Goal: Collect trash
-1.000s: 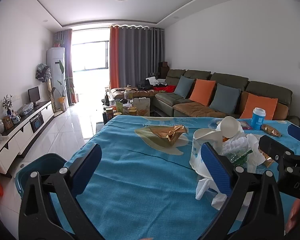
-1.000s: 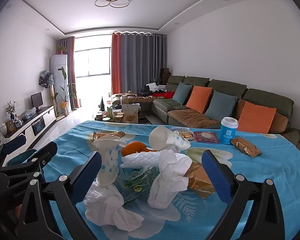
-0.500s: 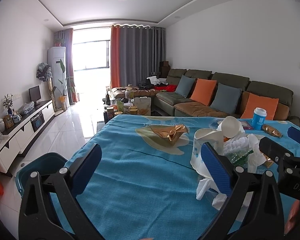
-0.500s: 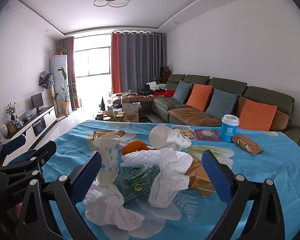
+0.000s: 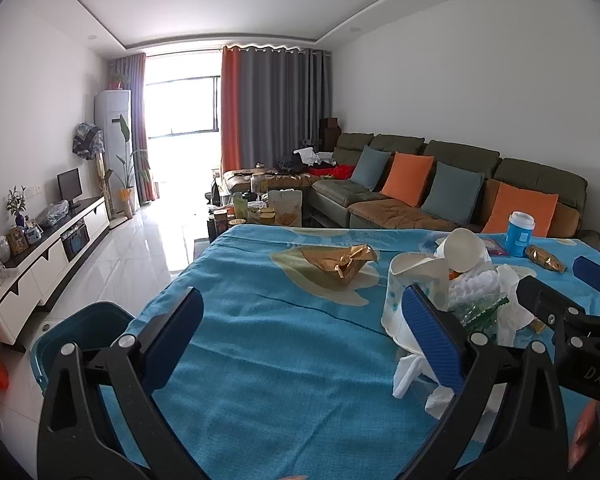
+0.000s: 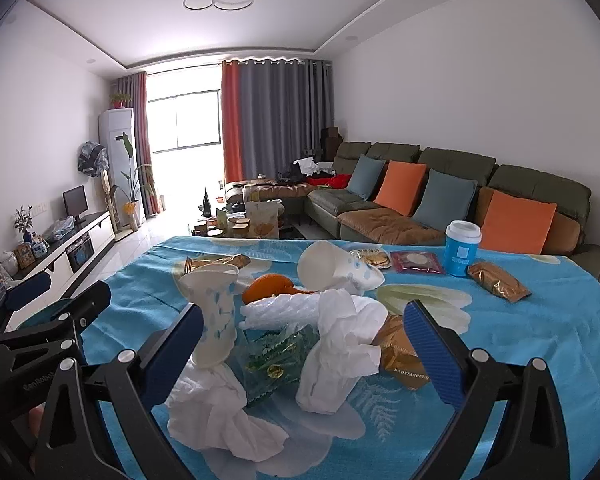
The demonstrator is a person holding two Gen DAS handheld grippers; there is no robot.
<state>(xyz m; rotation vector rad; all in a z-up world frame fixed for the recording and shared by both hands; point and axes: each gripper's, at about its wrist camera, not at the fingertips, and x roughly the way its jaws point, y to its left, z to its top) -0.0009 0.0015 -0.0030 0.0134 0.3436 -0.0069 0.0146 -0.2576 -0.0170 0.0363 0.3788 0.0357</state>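
A pile of trash lies on the blue tablecloth (image 6: 540,340): a crushed paper cup (image 6: 214,312), a second paper cup on its side (image 6: 332,268), crumpled white tissues (image 6: 340,344), a green clear wrapper (image 6: 276,352), orange peel (image 6: 268,286) and a gold wrapper (image 6: 400,356). My right gripper (image 6: 304,344) is open just before the pile. My left gripper (image 5: 304,332) is open and empty over bare cloth, left of the pile; the crushed cup (image 5: 414,292) stands by its right finger. A gold wrapper (image 5: 340,262) lies farther ahead.
A teal bin (image 5: 76,336) stands on the floor off the table's left edge. A blue lidded cup (image 6: 462,248), a gold packet (image 6: 498,282), a red packet (image 6: 416,262) and snacks (image 6: 372,258) lie at the table's far right. A sofa stands behind.
Almost nothing: both views shift very slightly. Both grippers stay open and empty.
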